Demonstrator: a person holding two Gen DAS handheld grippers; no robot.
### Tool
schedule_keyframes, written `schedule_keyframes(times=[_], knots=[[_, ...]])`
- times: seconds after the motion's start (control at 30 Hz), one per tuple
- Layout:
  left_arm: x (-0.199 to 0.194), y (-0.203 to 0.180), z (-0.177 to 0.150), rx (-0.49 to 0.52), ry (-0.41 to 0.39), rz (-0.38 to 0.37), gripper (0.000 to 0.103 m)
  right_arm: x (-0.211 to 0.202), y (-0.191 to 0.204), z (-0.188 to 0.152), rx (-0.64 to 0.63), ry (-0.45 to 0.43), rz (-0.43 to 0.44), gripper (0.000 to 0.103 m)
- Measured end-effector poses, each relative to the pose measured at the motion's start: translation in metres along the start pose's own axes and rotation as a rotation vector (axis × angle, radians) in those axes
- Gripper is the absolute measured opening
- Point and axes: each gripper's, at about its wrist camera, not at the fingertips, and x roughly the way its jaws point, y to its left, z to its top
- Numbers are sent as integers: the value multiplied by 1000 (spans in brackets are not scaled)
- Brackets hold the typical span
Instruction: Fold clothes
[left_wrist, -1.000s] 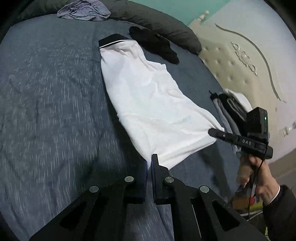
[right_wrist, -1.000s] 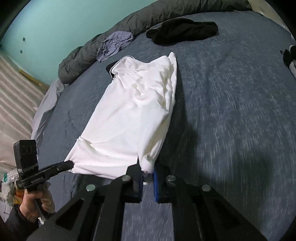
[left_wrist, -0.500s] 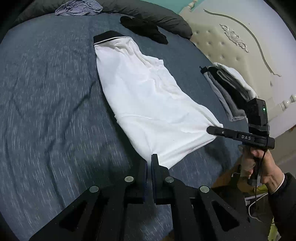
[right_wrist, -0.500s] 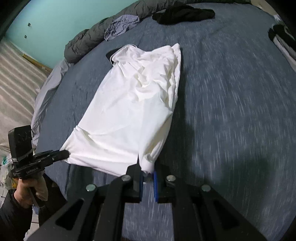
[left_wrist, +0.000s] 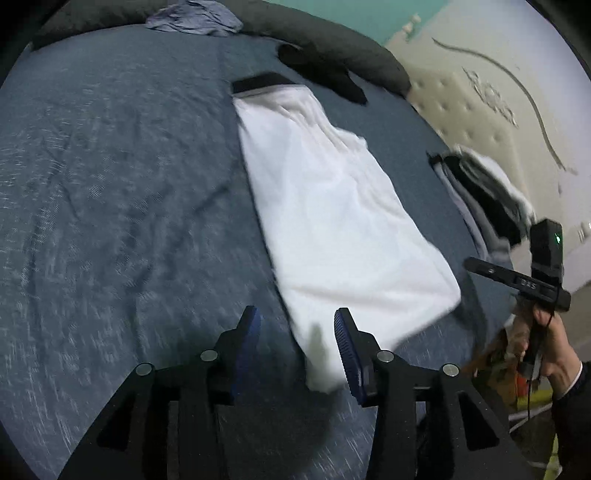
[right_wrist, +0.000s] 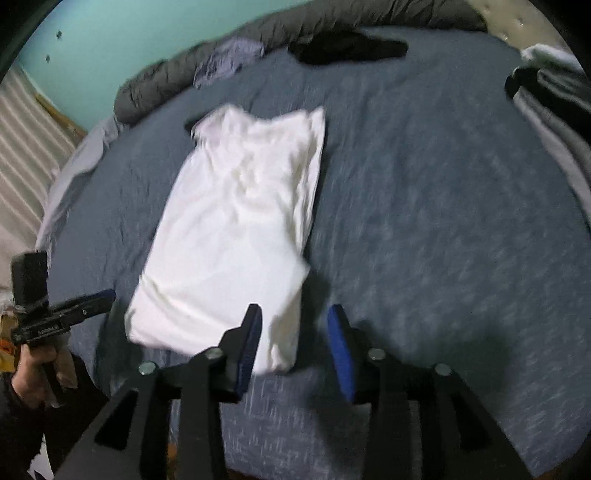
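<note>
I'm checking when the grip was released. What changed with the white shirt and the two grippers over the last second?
Both grippers let go. The left gripper and right gripper were each clamped on a near corner of the white shirt; their jaws have just been opening, and the hem corners now lie loose between the pads on the blue bedspread. The black garment, the grey one and the folded stack stayed put.
</note>
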Motion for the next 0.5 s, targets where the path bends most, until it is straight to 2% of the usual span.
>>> schedule_keyframes(times=[0.17, 0.3, 0.5], knots=[[6, 21, 18, -31, -74, -6, 46, 4, 2, 24, -10, -52, -29, 48], [14, 42, 23, -56, -128, 12, 48, 24, 19, 39, -59, -53, -39, 49], [29, 54, 33, -54, -120, 8, 51, 56, 31, 84, -105, -57, -61, 52]])
